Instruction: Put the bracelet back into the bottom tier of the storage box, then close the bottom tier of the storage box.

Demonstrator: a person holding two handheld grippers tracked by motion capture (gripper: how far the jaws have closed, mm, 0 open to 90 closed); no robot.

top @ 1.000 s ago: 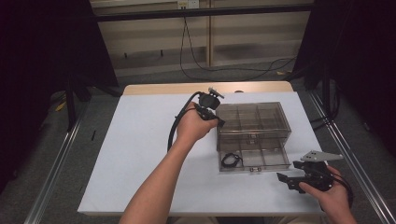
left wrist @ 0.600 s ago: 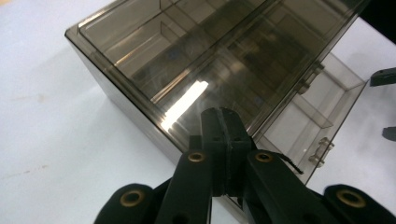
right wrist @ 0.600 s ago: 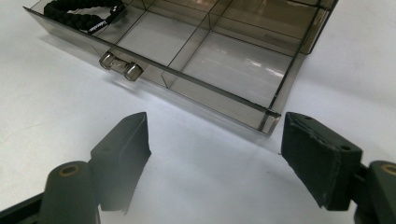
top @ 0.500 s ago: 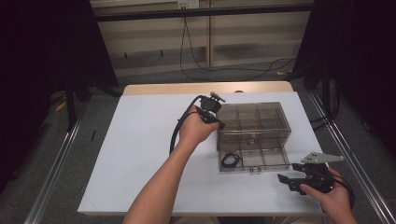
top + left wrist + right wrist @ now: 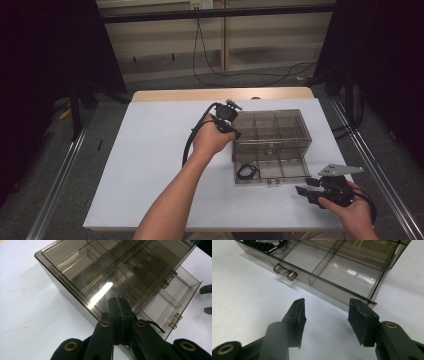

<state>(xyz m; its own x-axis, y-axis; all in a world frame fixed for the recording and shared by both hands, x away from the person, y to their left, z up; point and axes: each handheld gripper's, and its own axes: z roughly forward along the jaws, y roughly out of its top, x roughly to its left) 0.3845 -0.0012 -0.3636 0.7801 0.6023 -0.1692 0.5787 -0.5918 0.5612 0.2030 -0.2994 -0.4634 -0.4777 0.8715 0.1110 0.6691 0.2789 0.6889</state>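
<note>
A: The drawer box [image 5: 272, 135] sat toward the right of the white worktop [image 5: 150, 165], its lower drawer [image 5: 270, 170] pulled out toward the person, a black cord [image 5: 246, 171] coiled in the drawer's left compartment.

B: And the claws?

A: The left claw [image 5: 117, 312] had its jaws pressed together, empty, its tip at the box's top edge on the left side. Whether it actually touched, I couldn't tell. The right claw [image 5: 325, 315] stood wide, holding nothing, near the drawer's front right corner but apart from it.

B: So closing the drawer looked like the step?

A: That was my judgement. Done well, the left claw should brace the box so it wouldn't slide on the smooth worktop, while the right pushed squarely on the drawer front near the knob [image 5: 284, 271], not at a corner, or the drawer might skew.

B: Materials?

A: Smoky translucent plastic, glossy, thin straight dividers forming rectangular cells; a small clear barrel-shaped knob; the cord looked braided and matte. The jaw pads [image 5: 299, 320] looked rubbery.
</note>
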